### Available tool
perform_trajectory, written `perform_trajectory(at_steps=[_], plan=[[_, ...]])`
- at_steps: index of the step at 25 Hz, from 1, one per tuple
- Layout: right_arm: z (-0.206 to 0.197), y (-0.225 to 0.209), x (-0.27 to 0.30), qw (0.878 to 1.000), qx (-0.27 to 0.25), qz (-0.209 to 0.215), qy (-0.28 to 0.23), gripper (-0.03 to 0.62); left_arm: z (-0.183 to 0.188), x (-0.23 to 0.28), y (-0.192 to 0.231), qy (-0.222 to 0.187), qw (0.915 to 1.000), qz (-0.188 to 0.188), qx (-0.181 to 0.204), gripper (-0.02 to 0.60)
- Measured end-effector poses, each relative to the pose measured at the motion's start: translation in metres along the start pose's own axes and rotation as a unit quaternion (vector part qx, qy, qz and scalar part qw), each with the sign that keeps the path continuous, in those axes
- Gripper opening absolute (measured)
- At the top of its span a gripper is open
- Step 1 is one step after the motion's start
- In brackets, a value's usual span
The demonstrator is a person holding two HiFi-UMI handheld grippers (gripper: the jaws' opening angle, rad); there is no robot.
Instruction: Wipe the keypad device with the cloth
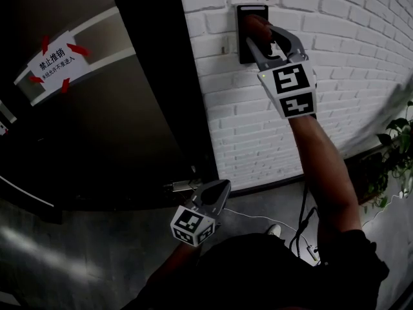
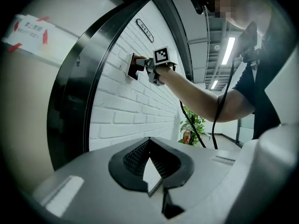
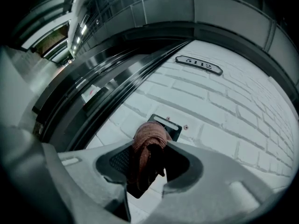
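Cloth (image 3: pixel 150 135), 1, clenched in right tool (image 1: pixel 261 35), against 1 keypad device (image 1: pixel 242 55), left tool (image 1: pixel 224 187) closed empty.

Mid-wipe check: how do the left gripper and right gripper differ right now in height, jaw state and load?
The right gripper is raised to the black wall-mounted keypad device; the left gripper hangs low beside the dark door. The right gripper's jaws clamp the reddish-brown cloth; the left gripper's jaws are together on nothing. Both are grey two-jaw tools carrying a square-marker cube.
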State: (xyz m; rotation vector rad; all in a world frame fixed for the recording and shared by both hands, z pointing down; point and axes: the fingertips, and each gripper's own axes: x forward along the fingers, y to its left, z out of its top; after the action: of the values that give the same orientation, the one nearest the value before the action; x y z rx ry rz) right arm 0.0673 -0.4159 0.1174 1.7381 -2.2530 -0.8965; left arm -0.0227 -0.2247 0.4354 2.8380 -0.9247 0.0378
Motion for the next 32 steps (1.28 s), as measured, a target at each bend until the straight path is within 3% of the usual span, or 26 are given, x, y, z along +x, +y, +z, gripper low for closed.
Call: perform_trajectory(at_steps=[32], plan=[[-0.081,0.054,-0.023,0.997,0.025,0.038,0.062,0.144,-0.003,0.001,-0.002,0.006,1.0000,-0.004,0.001,0.015]])
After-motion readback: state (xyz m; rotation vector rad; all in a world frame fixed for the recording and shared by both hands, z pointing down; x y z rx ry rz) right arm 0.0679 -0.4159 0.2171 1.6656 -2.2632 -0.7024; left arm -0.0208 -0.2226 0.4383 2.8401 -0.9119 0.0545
